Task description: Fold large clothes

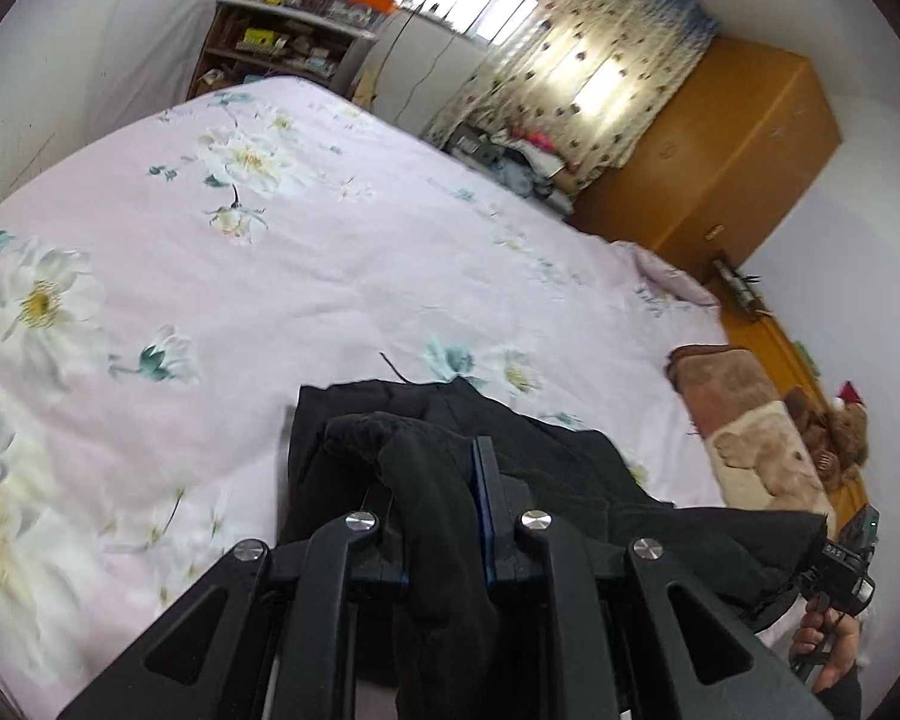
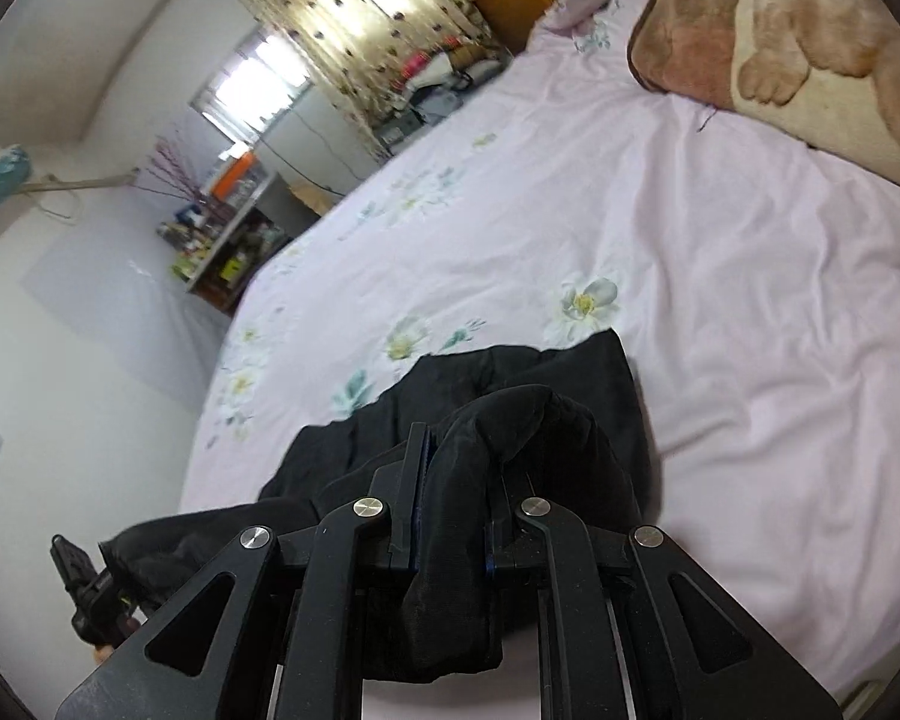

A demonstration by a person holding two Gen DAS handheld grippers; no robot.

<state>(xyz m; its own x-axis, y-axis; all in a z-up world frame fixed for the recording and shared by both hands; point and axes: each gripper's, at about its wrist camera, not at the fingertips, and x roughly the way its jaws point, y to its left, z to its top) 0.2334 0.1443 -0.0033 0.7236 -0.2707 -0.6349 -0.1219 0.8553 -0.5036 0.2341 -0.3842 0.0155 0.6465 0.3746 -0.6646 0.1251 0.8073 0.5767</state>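
While both tongs, left (image 1: 432, 468) and right (image 2: 456, 468), are clamping nearly closed on the black garment (image 1: 546, 468), it is trailing over the bed (image 1: 270, 276); next, likely laying the held edge flat.

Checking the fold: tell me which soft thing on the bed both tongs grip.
The black garment; the brown plush blanket lies untouched by the headboard.

Both grippers are matt black plastic: the left gripper (image 1: 435, 468) and right gripper (image 2: 462, 456) each carry four angled linkage arms with triangular cut-outs, capped by round silver screws, and blue pads (image 1: 485, 480) line the fingers. The person's hand (image 1: 825, 648) ends in a dark sleeve
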